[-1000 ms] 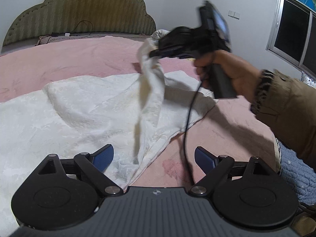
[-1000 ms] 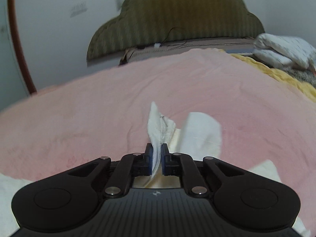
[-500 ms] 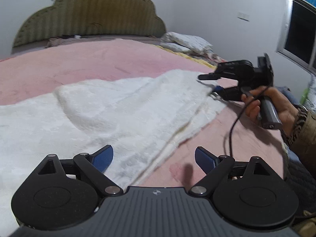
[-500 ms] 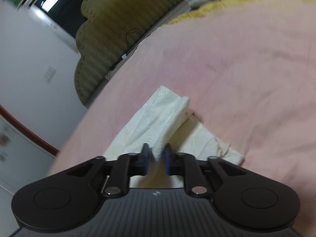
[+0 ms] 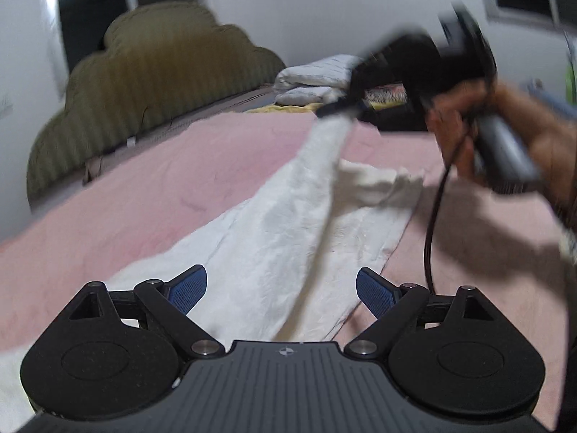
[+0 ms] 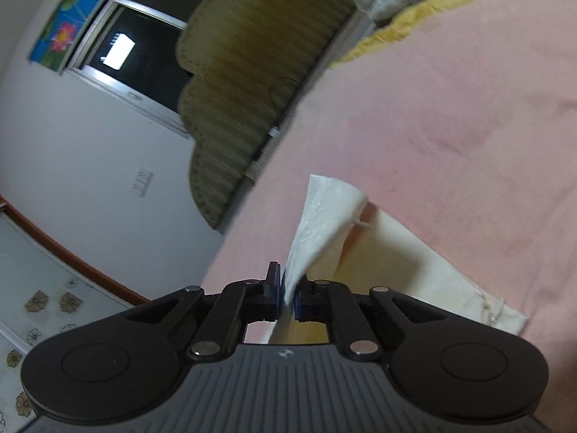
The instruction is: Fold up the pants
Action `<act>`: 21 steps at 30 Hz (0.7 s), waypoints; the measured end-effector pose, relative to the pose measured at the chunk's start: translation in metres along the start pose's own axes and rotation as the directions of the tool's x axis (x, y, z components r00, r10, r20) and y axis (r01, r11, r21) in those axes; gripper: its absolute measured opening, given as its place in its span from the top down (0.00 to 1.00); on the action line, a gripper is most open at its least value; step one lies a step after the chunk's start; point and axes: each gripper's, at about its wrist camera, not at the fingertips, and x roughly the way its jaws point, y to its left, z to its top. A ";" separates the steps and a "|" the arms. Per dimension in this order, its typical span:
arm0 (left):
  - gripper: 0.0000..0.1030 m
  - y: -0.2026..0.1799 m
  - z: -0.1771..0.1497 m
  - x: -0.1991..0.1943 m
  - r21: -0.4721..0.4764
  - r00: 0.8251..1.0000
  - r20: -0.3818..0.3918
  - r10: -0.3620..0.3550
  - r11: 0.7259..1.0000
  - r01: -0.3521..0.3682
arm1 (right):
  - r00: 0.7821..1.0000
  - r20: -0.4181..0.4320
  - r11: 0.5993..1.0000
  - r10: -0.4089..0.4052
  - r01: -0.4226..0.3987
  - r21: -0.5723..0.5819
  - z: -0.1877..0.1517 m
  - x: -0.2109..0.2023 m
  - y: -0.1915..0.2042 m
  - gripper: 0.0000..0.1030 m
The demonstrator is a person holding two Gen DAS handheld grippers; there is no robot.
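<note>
White pants [image 5: 274, 238] lie stretched out on a pink bed cover [image 5: 144, 195]. My left gripper [image 5: 281, 290] is open and empty, low over the near part of the pants. My right gripper [image 6: 286, 292] is shut on the far end of one pant leg [image 6: 321, 223] and holds it lifted off the bed. In the left wrist view the right gripper [image 5: 342, 108] is blurred, at the upper right, with the leg hanging taut from it. The other leg [image 6: 432, 274] lies flat on the bed.
An olive padded headboard [image 5: 151, 83] stands at the far end of the bed. Folded white bedding [image 5: 317, 79] and a yellow blanket [image 6: 396, 25] lie near it. A black cable [image 5: 432, 223] hangs from the right gripper. A window [image 6: 144, 36] is in the wall.
My right gripper has risen and pulled the pant leg up taut off the bed, and its view has rolled sideways. My left gripper has swung round toward the headboard, still open.
</note>
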 end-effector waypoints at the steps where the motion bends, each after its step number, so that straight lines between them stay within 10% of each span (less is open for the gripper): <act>1: 0.12 -0.007 0.000 0.004 0.038 0.999 0.001 0.039 0.999 -0.039 | 1.000 0.004 1.000 0.022 -0.022 -0.017 0.003 -0.003 0.008 0.93; 6: 0.36 0.004 -0.008 0.022 -0.020 0.988 -0.074 0.132 0.991 -0.134 | 0.998 0.007 0.994 0.066 -0.065 -0.089 0.015 -0.012 0.026 0.93; 11: 0.90 0.036 -0.011 0.027 -0.169 0.988 -0.146 0.051 0.983 -0.075 | 0.999 -0.031 0.998 0.036 -0.038 -0.053 0.021 0.004 0.014 0.93; 17: 0.91 0.052 0.014 -0.008 -0.168 0.983 0.016 0.183 0.970 -0.178 | 0.995 0.009 0.993 0.098 -0.098 -0.060 0.025 -0.003 0.014 0.93; 21: 0.91 0.043 0.011 -0.018 -0.163 0.998 -0.005 0.059 0.985 -0.059 | 0.998 0.024 0.993 0.064 -0.061 -0.100 0.013 -0.032 0.005 0.93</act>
